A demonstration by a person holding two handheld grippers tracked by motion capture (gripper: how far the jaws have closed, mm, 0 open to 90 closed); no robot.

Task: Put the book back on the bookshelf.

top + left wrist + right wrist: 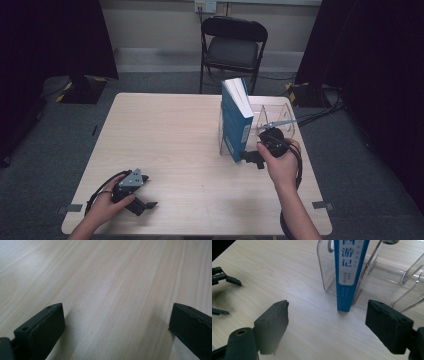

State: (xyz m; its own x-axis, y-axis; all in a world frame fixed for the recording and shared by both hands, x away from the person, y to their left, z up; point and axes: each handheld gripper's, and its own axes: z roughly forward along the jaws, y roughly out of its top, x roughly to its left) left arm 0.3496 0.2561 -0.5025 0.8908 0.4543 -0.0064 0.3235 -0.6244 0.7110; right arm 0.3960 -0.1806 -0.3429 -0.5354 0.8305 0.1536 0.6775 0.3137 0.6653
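A blue book point(235, 125) stands upright in the left slot of a clear acrylic rack point(278, 114) on the right half of the wooden table. My right gripper point(252, 158) sits just in front of the rack, open, pointing at the book's foot. In the right gripper view the book's spine point(350, 275) rises just ahead of my right gripper point(327, 306), slightly right of its middle, with the rack point(384, 272) behind. My left gripper point(145, 204) rests low near the front left edge, open. My left gripper point(117, 310) has bare wood between its jaws.
A black folding chair point(233, 45) stands beyond the table's far edge. Dark curtains hang at both sides, and cables point(320, 107) lie on the floor at the right. The light wooden table point(165, 135) spreads wide to the left of the book.
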